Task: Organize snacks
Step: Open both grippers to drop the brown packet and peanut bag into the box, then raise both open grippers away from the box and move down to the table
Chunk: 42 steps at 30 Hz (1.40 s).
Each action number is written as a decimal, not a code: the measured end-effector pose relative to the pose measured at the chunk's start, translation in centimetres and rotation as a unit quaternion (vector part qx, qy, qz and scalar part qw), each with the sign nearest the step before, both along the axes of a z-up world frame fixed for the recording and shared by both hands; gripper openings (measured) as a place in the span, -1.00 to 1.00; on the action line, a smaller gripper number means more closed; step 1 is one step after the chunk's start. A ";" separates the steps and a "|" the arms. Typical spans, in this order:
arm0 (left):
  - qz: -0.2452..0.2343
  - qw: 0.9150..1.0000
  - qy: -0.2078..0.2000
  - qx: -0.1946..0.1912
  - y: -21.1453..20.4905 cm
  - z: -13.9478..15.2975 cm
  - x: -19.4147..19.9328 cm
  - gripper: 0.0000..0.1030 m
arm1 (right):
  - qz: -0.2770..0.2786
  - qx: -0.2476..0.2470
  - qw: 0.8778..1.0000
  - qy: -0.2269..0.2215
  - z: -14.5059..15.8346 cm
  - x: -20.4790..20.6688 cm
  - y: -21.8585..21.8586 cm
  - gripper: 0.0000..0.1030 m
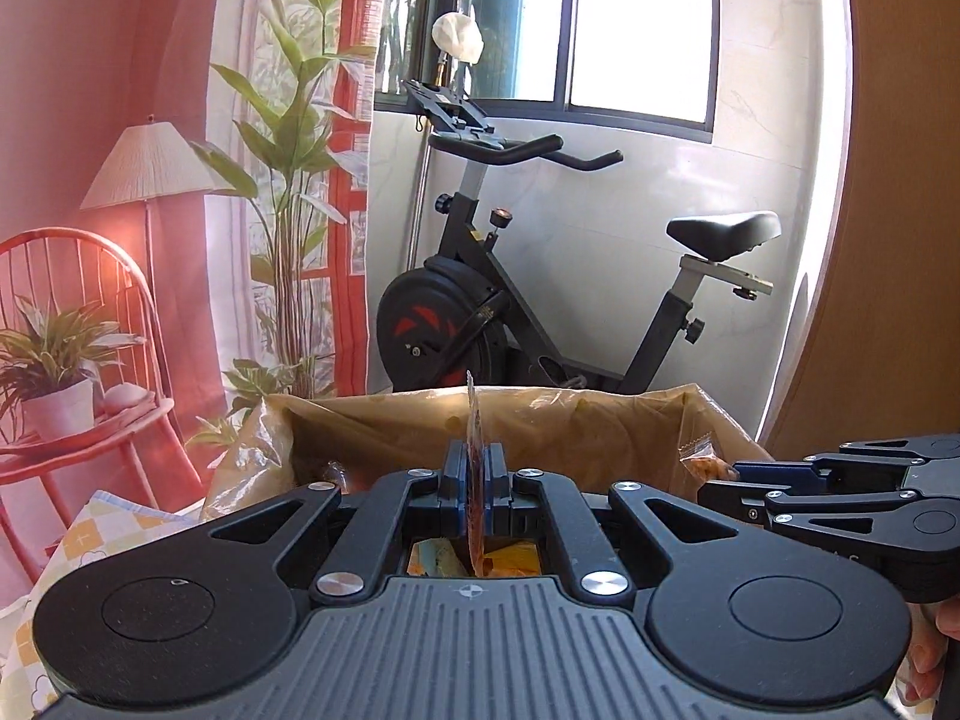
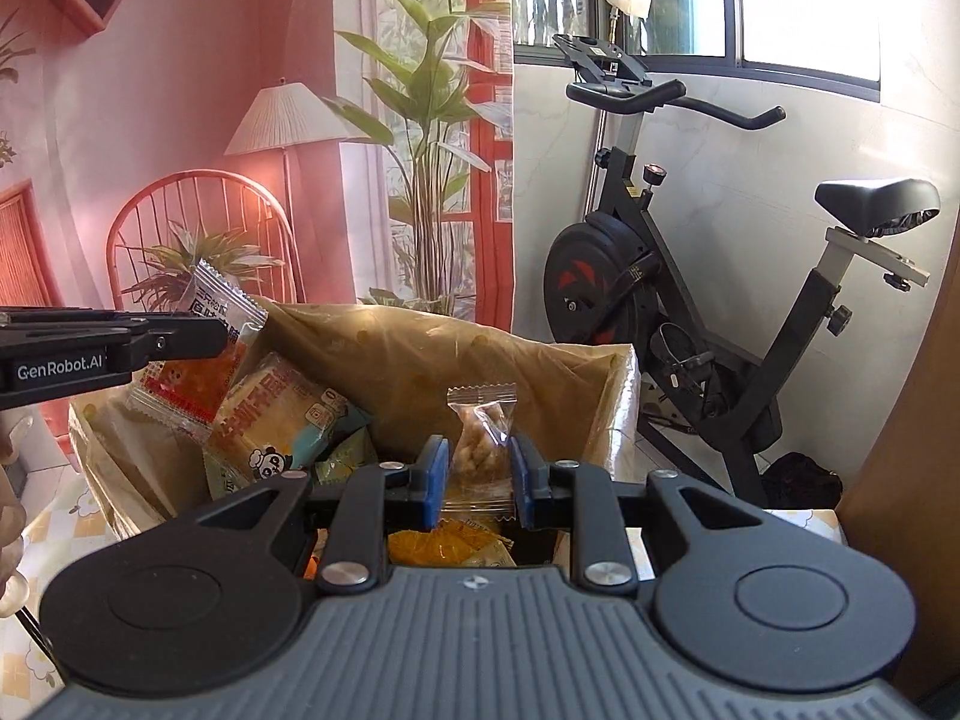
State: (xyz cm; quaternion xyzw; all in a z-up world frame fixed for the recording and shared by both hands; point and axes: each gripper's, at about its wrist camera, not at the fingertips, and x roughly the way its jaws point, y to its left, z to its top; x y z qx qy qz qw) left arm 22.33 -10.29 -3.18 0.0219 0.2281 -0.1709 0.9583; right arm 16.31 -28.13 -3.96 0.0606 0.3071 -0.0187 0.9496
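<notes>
My left gripper is shut on a flat orange snack packet, held edge-on above the lined cardboard box. In the right wrist view the same packet shows its orange and white face, pinched by the left gripper. My right gripper is shut on a clear packet of pale nuts, held upright over the box. It shows at the right of the left wrist view with the nut packet. Several snack packs lie inside the box.
The box has a brown plastic liner and stands on a checked tablecloth. An exercise bike stands behind it by the window. A printed backdrop hangs at left. A wooden panel is at right.
</notes>
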 end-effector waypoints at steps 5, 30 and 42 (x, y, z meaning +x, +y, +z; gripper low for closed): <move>-0.003 1.000 0.011 0.002 0.1 -0.9 0.0 -0.13 | -0.020 -0.003 1.000 0.006 -0.5 -0.3 -0.5 -0.25; 0.093 0.995 0.022 -0.003 11.9 2.4 -12.6 0.29 | -0.004 0.096 0.995 -0.035 1.7 -10.2 1.0 0.49; 0.113 0.992 0.043 0.038 16.5 0.5 -17.9 0.29 | 0.006 0.106 0.994 -0.038 -1.1 -14.6 3.8 0.49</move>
